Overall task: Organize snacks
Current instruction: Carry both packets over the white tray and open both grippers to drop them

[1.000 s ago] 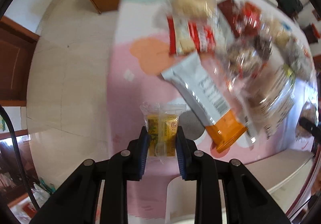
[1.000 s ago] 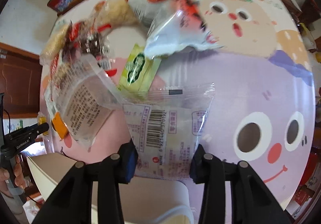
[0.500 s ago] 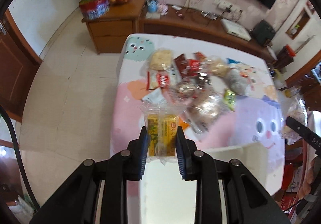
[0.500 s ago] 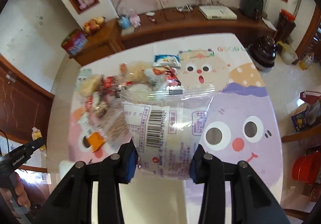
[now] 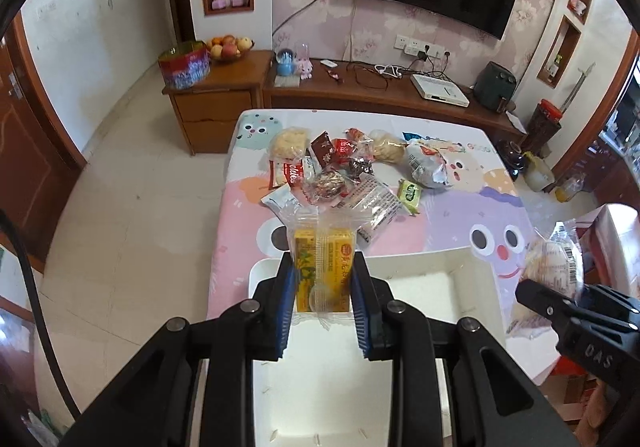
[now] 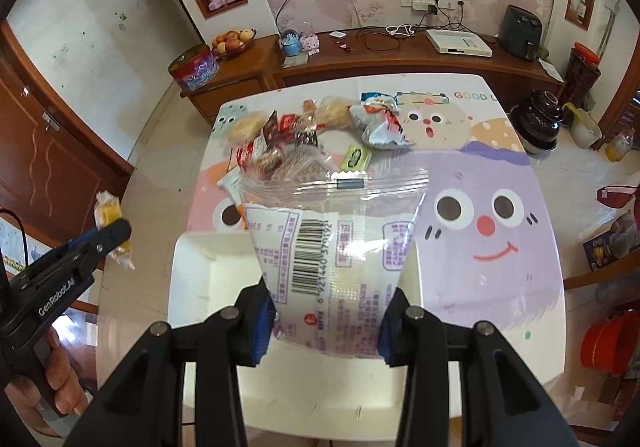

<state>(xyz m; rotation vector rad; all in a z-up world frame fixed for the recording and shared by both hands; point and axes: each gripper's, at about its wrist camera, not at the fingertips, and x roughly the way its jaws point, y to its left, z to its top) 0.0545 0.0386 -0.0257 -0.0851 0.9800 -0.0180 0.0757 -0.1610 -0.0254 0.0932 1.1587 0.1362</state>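
Note:
My left gripper (image 5: 323,287) is shut on a small yellow snack packet (image 5: 323,267) and holds it high above the white bin (image 5: 420,287) at the table's near edge. My right gripper (image 6: 326,311) is shut on a clear bag with a barcode (image 6: 332,259), also above the white bin (image 6: 200,267). The right gripper with its bag shows at the right of the left wrist view (image 5: 560,275). The left gripper with the yellow packet shows at the left of the right wrist view (image 6: 108,223). A pile of snacks (image 5: 344,167) lies on the table's far half.
The table (image 5: 460,215) has a pastel cartoon cloth. A green packet (image 5: 409,193) and a silver bag (image 5: 426,165) lie at the pile's right. A wooden sideboard (image 5: 380,95) with a fruit bowl, tin and cables stands behind. Tiled floor lies to the left.
Both grippers have risen far above the table with their packets still held. The view went from close on the snack pile to the whole table and room.

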